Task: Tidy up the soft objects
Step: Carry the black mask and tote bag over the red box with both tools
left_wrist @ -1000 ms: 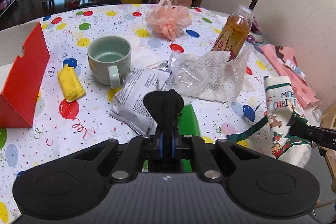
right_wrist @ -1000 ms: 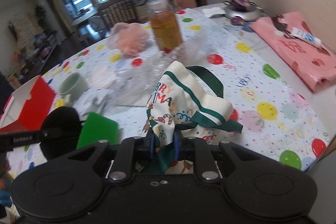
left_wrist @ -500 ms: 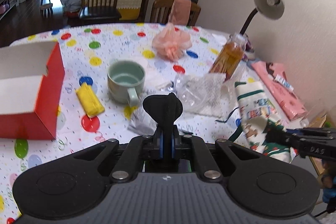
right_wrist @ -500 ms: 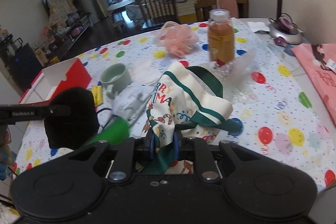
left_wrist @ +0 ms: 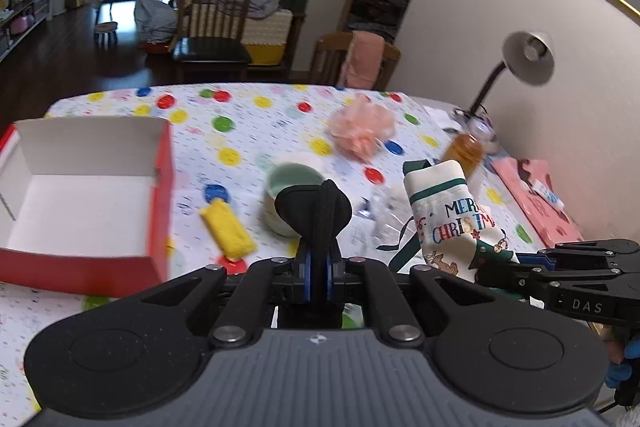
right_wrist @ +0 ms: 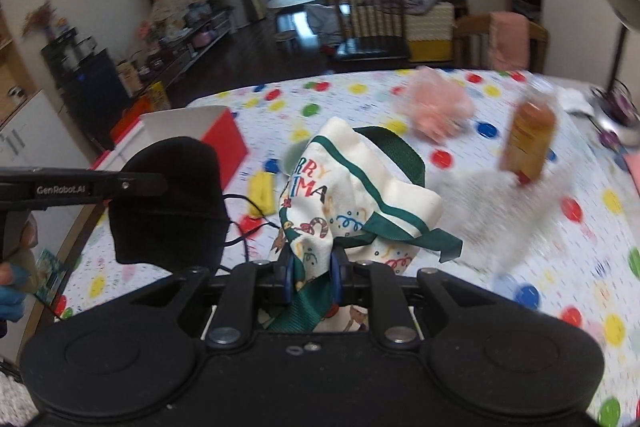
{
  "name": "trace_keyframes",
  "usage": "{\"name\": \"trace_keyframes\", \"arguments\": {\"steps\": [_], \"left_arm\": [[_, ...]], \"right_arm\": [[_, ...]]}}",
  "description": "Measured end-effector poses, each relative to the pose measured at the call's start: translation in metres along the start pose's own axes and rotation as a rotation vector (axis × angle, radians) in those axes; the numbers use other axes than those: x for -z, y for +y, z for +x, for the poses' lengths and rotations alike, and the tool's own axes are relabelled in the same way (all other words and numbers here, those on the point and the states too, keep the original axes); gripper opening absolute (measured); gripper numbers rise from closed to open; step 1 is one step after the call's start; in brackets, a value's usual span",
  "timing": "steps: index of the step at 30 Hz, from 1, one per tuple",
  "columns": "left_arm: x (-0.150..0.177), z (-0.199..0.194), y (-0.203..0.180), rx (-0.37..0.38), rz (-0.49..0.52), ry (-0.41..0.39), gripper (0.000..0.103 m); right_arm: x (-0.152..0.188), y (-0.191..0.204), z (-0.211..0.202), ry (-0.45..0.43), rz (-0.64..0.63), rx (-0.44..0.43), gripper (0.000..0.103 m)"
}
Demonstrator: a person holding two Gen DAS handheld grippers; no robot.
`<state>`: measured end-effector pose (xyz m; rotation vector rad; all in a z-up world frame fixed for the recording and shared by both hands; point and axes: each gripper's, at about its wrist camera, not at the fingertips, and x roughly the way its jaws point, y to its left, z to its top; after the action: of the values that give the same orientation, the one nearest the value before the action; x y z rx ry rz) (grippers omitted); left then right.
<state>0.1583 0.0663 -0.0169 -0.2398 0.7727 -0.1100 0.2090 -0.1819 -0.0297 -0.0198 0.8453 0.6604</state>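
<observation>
My left gripper is shut on a black face mask, held in the air above the table; the mask also shows in the right wrist view. My right gripper is shut on a white Christmas stocking bag with green trim, also lifted; it shows at the right in the left wrist view. An open red box with a white inside stands at the left. A yellow sponge lies beside it. A pink mesh pouf lies further back.
A pale green mug stands behind the mask. An amber bottle stands on crumpled clear wrap. A pink cloth lies at the table's right edge by a desk lamp. Chairs stand beyond the table.
Both grippers have risen and pulled back from the table with the mask and the stocking bag. The left view has swung left, so the red box's open inside now shows.
</observation>
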Motion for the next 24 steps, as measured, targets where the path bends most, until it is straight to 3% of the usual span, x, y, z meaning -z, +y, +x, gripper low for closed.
{"name": "trace_keyframes", "arguments": {"steps": [24], "left_arm": [[-0.066,-0.047,0.179,-0.223,-0.010,-0.087,0.007]], "right_arm": [[-0.097,0.165,0.108,-0.004,-0.211,-0.116,0.017]]}}
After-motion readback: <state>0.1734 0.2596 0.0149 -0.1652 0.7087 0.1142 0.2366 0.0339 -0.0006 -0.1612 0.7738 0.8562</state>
